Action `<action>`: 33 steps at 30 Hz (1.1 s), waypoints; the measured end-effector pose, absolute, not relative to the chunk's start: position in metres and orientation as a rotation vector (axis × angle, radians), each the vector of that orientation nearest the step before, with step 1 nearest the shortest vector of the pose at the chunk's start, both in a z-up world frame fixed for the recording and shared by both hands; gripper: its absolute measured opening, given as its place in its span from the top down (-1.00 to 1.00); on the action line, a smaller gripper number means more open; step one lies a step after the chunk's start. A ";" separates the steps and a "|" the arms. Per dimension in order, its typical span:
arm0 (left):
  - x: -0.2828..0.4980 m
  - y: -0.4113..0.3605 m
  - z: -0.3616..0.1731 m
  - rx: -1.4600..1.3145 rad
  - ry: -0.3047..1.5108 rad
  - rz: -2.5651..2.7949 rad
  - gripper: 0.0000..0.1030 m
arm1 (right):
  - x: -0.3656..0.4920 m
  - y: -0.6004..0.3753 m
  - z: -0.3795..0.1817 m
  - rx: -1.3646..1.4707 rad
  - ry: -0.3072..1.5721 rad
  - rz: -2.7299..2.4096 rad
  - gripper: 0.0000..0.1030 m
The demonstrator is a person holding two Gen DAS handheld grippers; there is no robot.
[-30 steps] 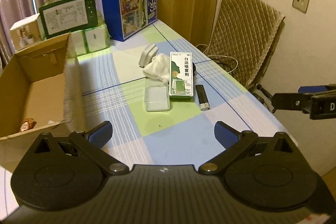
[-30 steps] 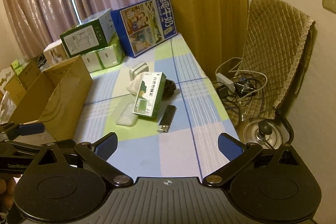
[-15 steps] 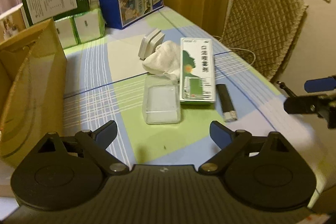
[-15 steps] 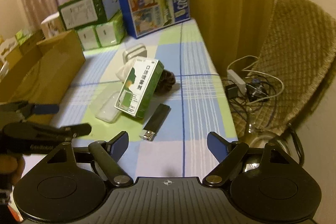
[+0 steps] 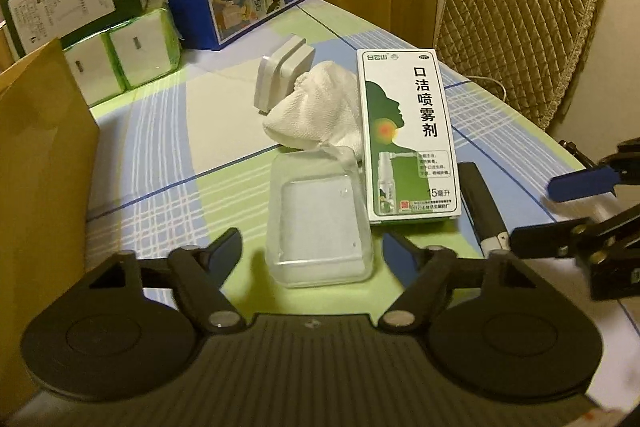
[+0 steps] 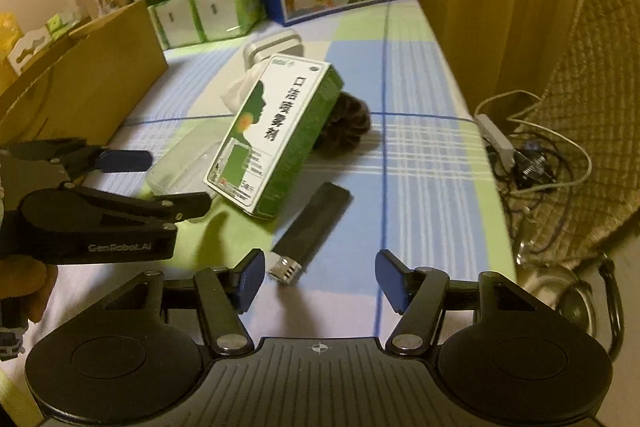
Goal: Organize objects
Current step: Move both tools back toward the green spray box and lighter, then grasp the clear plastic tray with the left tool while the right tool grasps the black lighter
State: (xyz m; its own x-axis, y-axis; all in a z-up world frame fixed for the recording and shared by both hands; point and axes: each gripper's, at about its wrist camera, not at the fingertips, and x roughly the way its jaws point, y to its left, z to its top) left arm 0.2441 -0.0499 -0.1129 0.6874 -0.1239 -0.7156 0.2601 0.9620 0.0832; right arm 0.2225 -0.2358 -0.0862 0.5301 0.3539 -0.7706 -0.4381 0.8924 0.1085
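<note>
Glossy carton (image 5: 408,135) – crumpled cloth (image 5: 316,115), clear rectangular tub (image 5: 318,227)

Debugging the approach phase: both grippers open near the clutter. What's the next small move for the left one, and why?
Probably ease the left gripper forward and down so its fingers straddle the clear container. Its jaws are open, empty, and the container sits centred right ahead, nearest of the items. The right gripper is likewise open and lined up on the lighter, so the two shouldn't clash.

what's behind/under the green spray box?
The green spray box lies tilted, its far end propped on a dark brown scrunchie and a white cloth. How far either reaches beneath it is hidden.
</note>
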 end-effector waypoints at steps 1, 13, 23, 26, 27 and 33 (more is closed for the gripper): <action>0.245 -0.050 -0.114 0.185 0.787 -0.219 -0.16 | 0.224 -0.234 -0.088 -0.111 0.897 0.482 -0.15; 0.204 -0.041 -0.108 0.162 0.822 -0.205 -0.01 | 0.237 -0.206 -0.100 -0.162 0.886 0.478 0.22; 0.165 -0.028 -0.103 0.159 0.838 -0.204 -0.02 | 0.213 -0.216 -0.095 -0.203 0.931 0.479 0.63; 0.161 -0.024 -0.103 0.154 0.843 -0.203 -0.10 | 0.197 -0.225 -0.093 -0.195 0.942 0.470 0.63; 0.161 -0.024 -0.103 0.152 0.843 -0.205 -0.12 | 0.193 -0.227 -0.093 -0.195 0.942 0.467 0.63; 0.168 -0.025 -0.103 0.154 0.833 -0.205 -0.13 | 0.182 -0.225 -0.094 -0.220 0.914 0.454 0.62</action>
